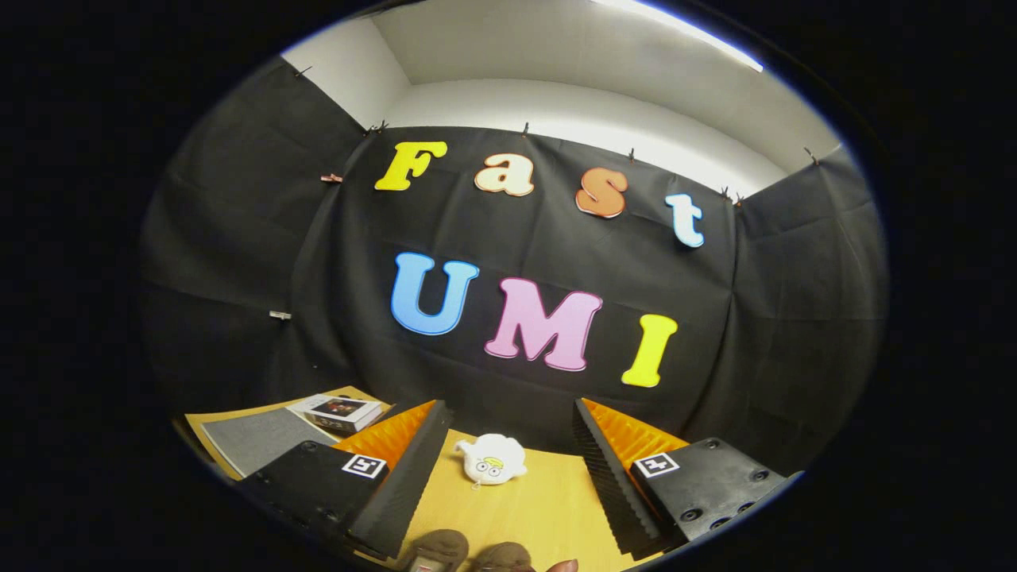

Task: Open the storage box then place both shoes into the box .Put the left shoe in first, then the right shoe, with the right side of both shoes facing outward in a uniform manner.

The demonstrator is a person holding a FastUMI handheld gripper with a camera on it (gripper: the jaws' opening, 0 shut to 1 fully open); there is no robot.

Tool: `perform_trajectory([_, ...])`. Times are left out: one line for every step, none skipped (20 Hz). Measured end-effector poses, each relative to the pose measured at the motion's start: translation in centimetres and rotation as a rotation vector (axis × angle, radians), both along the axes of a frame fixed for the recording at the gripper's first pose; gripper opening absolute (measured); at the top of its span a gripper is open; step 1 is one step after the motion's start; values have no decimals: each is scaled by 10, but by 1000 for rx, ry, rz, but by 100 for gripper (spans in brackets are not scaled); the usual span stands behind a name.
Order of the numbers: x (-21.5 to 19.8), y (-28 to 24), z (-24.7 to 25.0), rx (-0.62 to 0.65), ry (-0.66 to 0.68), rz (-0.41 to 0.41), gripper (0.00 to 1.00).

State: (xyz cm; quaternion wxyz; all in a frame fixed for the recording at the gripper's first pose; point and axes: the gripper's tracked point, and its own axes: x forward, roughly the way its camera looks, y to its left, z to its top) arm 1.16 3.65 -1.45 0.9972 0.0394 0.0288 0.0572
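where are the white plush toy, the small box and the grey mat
white plush toy (493, 461): gripper view, on its face, between the open fingers
small box (343, 411): gripper view, on its dark printed top
grey mat (258, 441): gripper view, on its bare middle

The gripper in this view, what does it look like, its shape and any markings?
The gripper has two long wedge-shaped fingers with ribbed, sawtooth inner faces. Each finger is fixed to a dark block fastened with screws, and each block carries a small square black-and-white marker tag. No cables are visible.
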Motion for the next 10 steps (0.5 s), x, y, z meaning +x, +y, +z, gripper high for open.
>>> perform_trajectory([2, 7, -6, 24, 24, 36, 97])
perform_trajectory([4, 15, -12, 52, 47, 75, 97])
perform_trajectory([5, 23, -18, 83, 71, 115, 97])
perform_trajectory([6, 34, -23, 120, 93, 163, 97])
perform_trajectory([7, 46, -27, 155, 116, 212, 97])
perform_trajectory([6, 58, -32, 190, 143, 264, 97])
perform_trajectory([5, 67, -40, 216, 175, 301, 97])
perform_trajectory([4, 77, -48, 241, 210, 340, 97])
perform_trajectory([4, 86, -55, 266, 241, 373, 97])
perform_trajectory([2, 99, -63, 294, 281, 414, 97])
